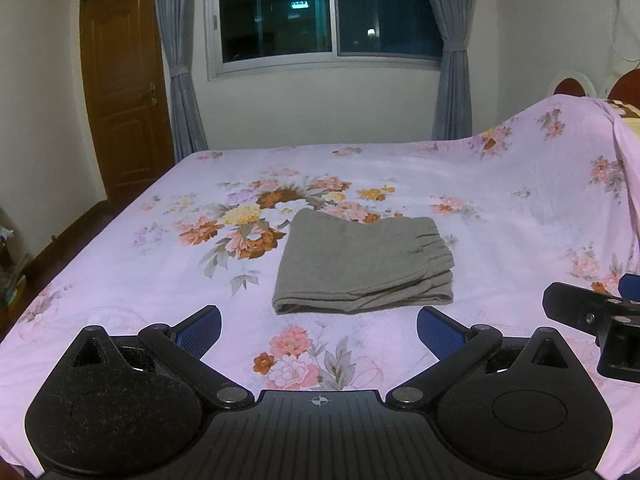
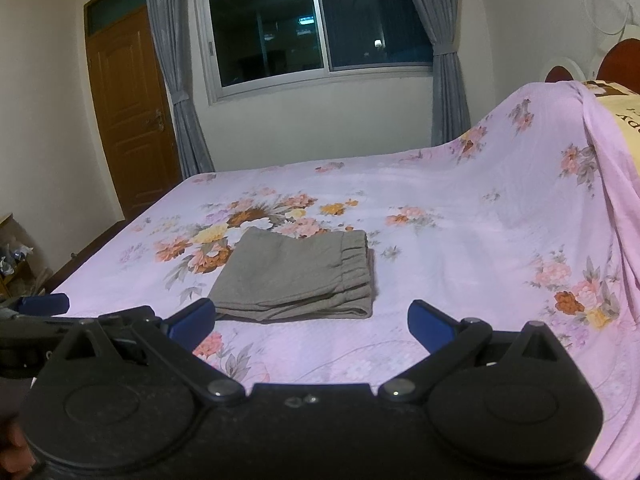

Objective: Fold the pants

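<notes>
The grey pants (image 1: 362,264) lie folded into a compact rectangle on the pink floral bedsheet (image 1: 120,280), elastic waistband toward the right. In the right wrist view the same pants (image 2: 296,276) sit just beyond the fingers. My left gripper (image 1: 318,326) hovers over the sheet short of the fold's near edge, open, with nothing between its blue pads. My right gripper (image 2: 312,320) is open too, near the fold's front edge, holding nothing. The right gripper's side shows at the far right of the left wrist view, and the left gripper's at the far left of the right wrist view.
The sheet rises over a raised mound at the right (image 2: 560,140), near a red headboard (image 2: 620,56). A wooden door (image 1: 120,92), a dark window (image 1: 324,12) with grey curtains and cluttered floor at the left (image 2: 16,256) lie beyond the bed.
</notes>
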